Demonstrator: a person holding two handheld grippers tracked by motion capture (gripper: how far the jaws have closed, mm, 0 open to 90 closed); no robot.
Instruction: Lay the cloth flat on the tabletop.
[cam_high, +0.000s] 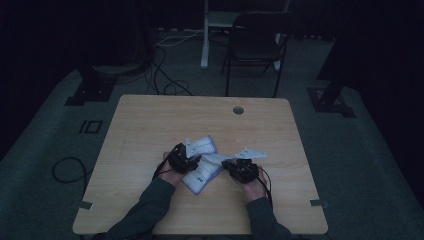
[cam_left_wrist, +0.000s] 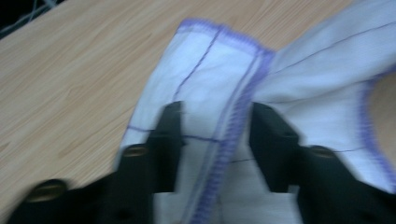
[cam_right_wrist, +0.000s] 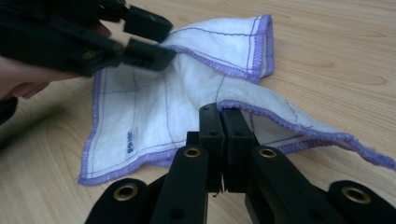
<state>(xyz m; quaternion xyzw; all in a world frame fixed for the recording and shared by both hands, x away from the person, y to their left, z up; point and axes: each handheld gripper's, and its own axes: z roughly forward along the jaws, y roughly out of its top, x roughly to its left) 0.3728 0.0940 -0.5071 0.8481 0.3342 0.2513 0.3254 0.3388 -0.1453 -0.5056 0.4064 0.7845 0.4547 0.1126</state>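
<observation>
A white cloth (cam_high: 202, 172) with a purple stitched hem lies crumpled on the wooden table (cam_high: 145, 120) between both hands. My left gripper (cam_high: 192, 160) is at the cloth's left side. In the left gripper view its jaws stand apart over a folded hem of the cloth (cam_left_wrist: 210, 70), and the left gripper (cam_left_wrist: 215, 109) is open. My right gripper (cam_right_wrist: 219, 109) is shut, pinching the hemmed edge of the cloth (cam_right_wrist: 140, 116), which lifts into a ridge at its tips. In the high view the right gripper (cam_high: 228, 164) is at the cloth's right side.
The table has a round cable hole (cam_high: 238, 110) near its far edge. A dark folding chair (cam_high: 255, 45) stands beyond the table. Cables (cam_high: 167, 75) trail over the grey floor. The room is dim.
</observation>
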